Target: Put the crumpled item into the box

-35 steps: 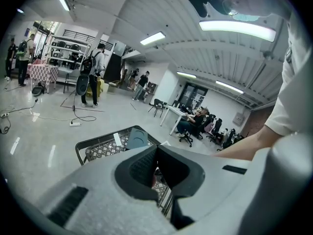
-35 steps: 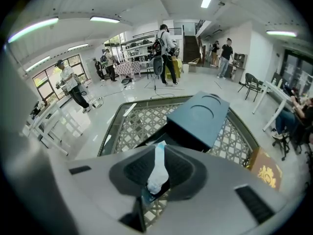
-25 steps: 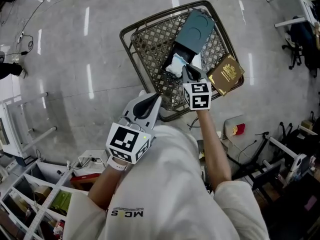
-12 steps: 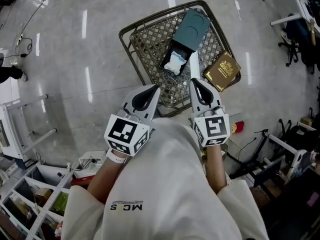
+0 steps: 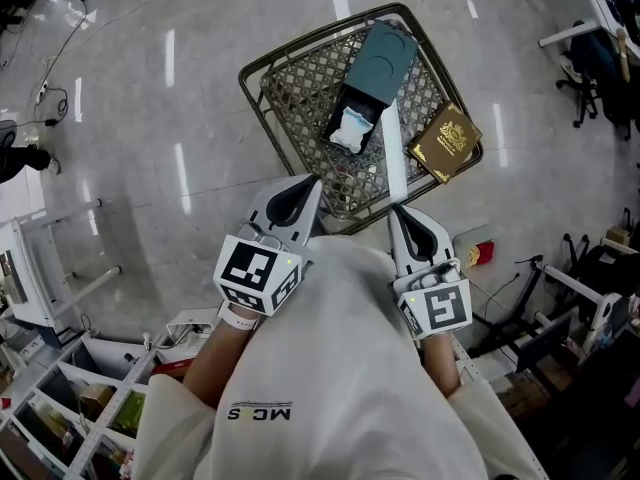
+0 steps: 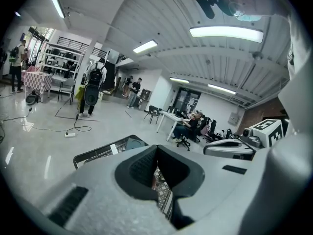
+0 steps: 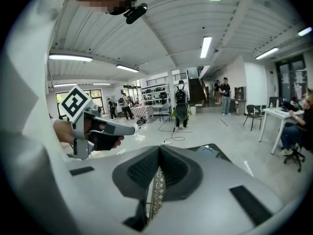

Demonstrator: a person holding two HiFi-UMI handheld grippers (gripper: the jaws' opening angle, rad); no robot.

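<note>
The crumpled white wad (image 5: pixel 350 128) lies inside the open dark teal box (image 5: pixel 385 58) on the wire-lattice tabletop (image 5: pixel 262 108), so placing looks done. The left tool (image 5: pixel 300 193) and right tool (image 5: pixel 405 218) hang clenched, empty, well apart from it. Next is probably closing the box.

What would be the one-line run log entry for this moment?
crumpled item: in box | box: in wire basket | left hand-held gripper: shut, empty | right hand-held gripper: shut, empty

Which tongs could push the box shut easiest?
Probably the left tongs: they line up with the open end of the teal box, where the crumpled item lies. The right tongs sit aside.
</note>
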